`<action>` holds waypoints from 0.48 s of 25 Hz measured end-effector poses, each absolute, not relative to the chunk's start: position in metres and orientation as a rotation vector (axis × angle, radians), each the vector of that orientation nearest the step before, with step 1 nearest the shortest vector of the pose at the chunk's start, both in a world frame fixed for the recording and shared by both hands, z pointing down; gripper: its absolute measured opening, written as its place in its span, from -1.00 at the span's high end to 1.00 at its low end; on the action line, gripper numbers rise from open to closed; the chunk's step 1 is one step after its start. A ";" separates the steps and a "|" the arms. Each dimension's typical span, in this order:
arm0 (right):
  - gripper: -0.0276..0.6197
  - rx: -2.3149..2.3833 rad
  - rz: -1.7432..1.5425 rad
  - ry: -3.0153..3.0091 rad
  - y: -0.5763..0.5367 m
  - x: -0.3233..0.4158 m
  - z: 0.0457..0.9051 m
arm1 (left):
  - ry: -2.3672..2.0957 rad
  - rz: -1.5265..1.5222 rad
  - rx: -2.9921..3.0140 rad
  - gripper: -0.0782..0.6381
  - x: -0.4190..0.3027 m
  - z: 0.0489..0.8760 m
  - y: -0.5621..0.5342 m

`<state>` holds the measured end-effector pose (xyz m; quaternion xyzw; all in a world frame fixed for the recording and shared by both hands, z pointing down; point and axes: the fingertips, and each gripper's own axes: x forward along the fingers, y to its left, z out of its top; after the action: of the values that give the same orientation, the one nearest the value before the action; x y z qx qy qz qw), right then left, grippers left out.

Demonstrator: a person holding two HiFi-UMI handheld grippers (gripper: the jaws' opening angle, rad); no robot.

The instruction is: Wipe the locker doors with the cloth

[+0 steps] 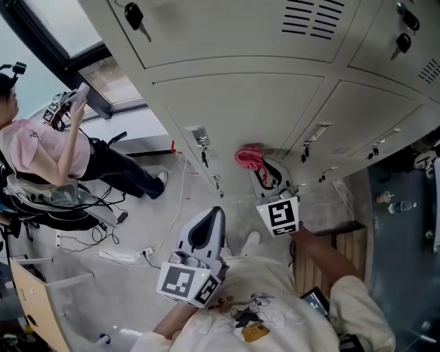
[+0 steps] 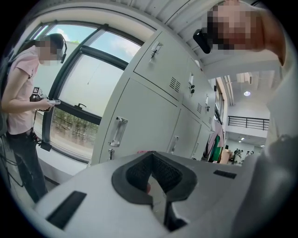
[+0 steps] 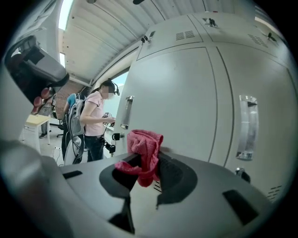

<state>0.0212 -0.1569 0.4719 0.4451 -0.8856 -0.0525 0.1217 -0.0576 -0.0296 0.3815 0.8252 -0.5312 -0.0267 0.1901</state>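
**Red cloth held up to the lower locker doors**

The right claw [image 1: 258,168] is clenched on a crumpled red cloth [image 3: 145,148]. The cloth is bunched between its two jaws and stands up above them, with a fold hanging down into the gap. In the head view the cloth is at the face of the grey locker doors [image 1: 240,103], low on the bank and close to a small vent. Whether the fabric actually presses on the metal cannot be told. In the right gripper view the door surface fills the background just behind the cloth, with a long metal handle [image 3: 247,125] on the door further right.

The left claw [image 1: 214,213] is drawn together with nothing between its jaws; the dark pads meet in a narrow V. It hangs lower and to the left of the right claw, apart from the lockers, above the pale floor [image 1: 172,199].

Keys [image 1: 134,15] dangle from the locks of the upper doors. Off to the left, by a large window [image 2: 84,83], another person [image 1: 41,144] in a pink top holds a device in raised hands
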 end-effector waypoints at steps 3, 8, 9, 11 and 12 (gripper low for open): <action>0.60 1.237 -0.122 -2.621 -0.155 -0.005 0.480 | -1.527 -0.069 2.297 0.76 -0.067 0.384 -0.027; 0.60 1.173 -0.049 -2.656 -0.158 -0.040 0.494 | -1.581 -0.056 2.272 0.76 -0.078 0.386 -0.023; 0.60 1.173 -0.033 -2.658 -0.160 -0.044 0.497 | -1.589 -0.053 2.269 0.76 -0.080 0.387 -0.023; 0.60 1.173 -0.007 -2.656 -0.163 -0.053 0.503 | -1.598 -0.052 2.263 0.76 -0.082 0.387 -0.022; 0.60 1.171 0.003 -2.654 -0.165 -0.056 0.506 | -1.600 -0.051 2.261 0.76 -0.082 0.387 -0.021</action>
<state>-0.0562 -0.1649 0.5057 0.4009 -0.9082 0.0009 0.1202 -0.0823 -0.0210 0.3870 0.8021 -0.5677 -0.0182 0.1846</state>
